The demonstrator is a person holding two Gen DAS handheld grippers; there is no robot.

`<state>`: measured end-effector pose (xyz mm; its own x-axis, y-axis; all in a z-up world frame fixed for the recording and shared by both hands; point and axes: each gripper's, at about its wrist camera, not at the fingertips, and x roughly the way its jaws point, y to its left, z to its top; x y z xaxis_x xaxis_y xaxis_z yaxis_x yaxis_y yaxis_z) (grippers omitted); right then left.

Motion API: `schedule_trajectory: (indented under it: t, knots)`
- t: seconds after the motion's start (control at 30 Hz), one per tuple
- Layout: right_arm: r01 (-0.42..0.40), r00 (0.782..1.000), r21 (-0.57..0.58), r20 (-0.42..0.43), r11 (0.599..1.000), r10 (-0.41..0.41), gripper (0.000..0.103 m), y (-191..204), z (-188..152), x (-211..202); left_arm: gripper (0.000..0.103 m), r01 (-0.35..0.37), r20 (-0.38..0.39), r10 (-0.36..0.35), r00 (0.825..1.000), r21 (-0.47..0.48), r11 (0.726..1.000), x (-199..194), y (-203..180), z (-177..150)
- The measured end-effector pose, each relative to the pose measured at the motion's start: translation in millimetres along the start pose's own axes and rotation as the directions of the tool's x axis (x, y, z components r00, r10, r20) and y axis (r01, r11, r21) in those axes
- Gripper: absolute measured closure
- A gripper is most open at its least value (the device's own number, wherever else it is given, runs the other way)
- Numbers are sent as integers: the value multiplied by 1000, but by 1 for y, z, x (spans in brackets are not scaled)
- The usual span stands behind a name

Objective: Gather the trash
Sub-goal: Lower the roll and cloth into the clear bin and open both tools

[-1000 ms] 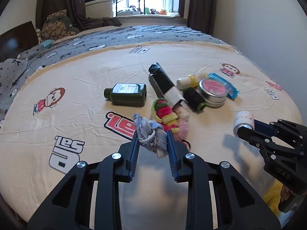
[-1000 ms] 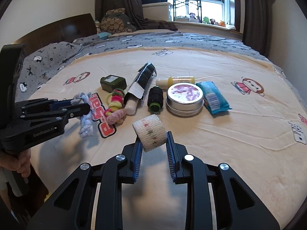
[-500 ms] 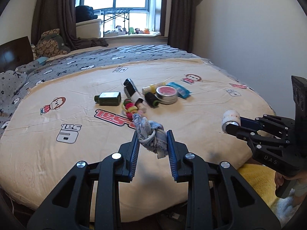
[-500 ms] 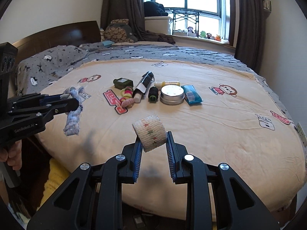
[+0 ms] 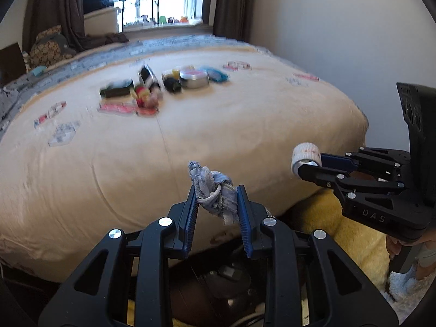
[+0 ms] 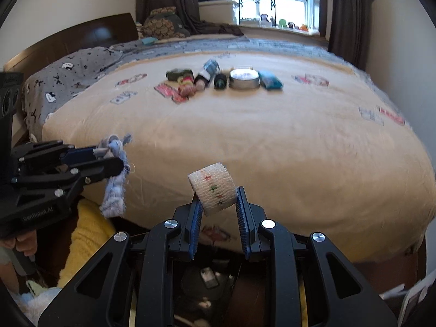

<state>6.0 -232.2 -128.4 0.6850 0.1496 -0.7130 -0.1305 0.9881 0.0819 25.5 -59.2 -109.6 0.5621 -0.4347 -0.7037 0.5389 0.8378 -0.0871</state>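
Grey-blue rag (image 5: 214, 190): knotted, frayed, clamped between the pads of my left gripper (image 5: 218, 212). The knot bulges above and ahead of the fingertips; one loose end hangs down between the fingers. From the right wrist view the same rag (image 6: 115, 179) droops below the left gripper (image 6: 106, 160), tail hanging free, touching nothing else.

White bandage roll (image 6: 214, 192), small red and green marks on it: pinched between the pads of my right gripper (image 6: 218, 212), jaws closed on its two flat ends. Most of the roll sits forward of and above the fingertips, tilted up to the left. From the left wrist view the roll (image 5: 303, 158) shows at the tip of the right gripper (image 5: 313, 166), off to the right.

Both loads hang in the air at the near edge of the bed (image 5: 245, 141), over its cream cover. Below them, dark floor and a yellow fluffy mat (image 5: 351, 234).

Far across the cover, a blurred row of items, well apart from both grippers: dark green bottle (image 6: 178, 74) at left, a bundle of coloured hair ties (image 6: 186, 85), a dark tube (image 6: 208, 73), a small black spool (image 6: 220, 81), a round metal tin (image 6: 244, 78), a teal packet (image 6: 269, 80) at right.

Beyond: grey patterned bedding (image 6: 79, 73), dark headboard (image 6: 70, 41) far left, window (image 6: 275, 0) with dark curtains at the far wall.

A person's fingers (image 6: 23, 241) wrap the left gripper's handle, low left.
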Motion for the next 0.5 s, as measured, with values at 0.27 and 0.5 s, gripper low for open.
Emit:
schedule_trajectory:
  t: [0.27, 0.5]
  knots:
    - [12, 989, 48, -146, 999, -5, 78, 1, -38, 37, 77, 27, -174, -32, 984, -33, 999, 46, -1, -50]
    - [2, 962, 105, -273, 995, 27, 78, -6, -68, 72, 77, 30, -325, -44, 945, -47, 998, 91, 1, -88]
